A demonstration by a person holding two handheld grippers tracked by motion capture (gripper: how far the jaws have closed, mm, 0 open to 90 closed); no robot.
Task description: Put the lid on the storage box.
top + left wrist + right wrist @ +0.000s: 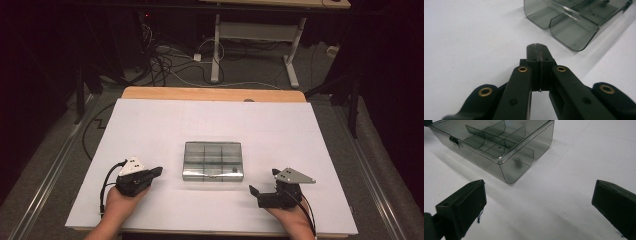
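We see our right gripper (537, 202) with its jaws spread wide and nothing between them, low over the white table (579, 157), near a corner of the smoky clear compartment box (499, 145).

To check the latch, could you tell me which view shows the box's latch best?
The right gripper view: the latch sits plainly on the box front. The left gripper view catches it at its edge; the high view leaves it unclear.
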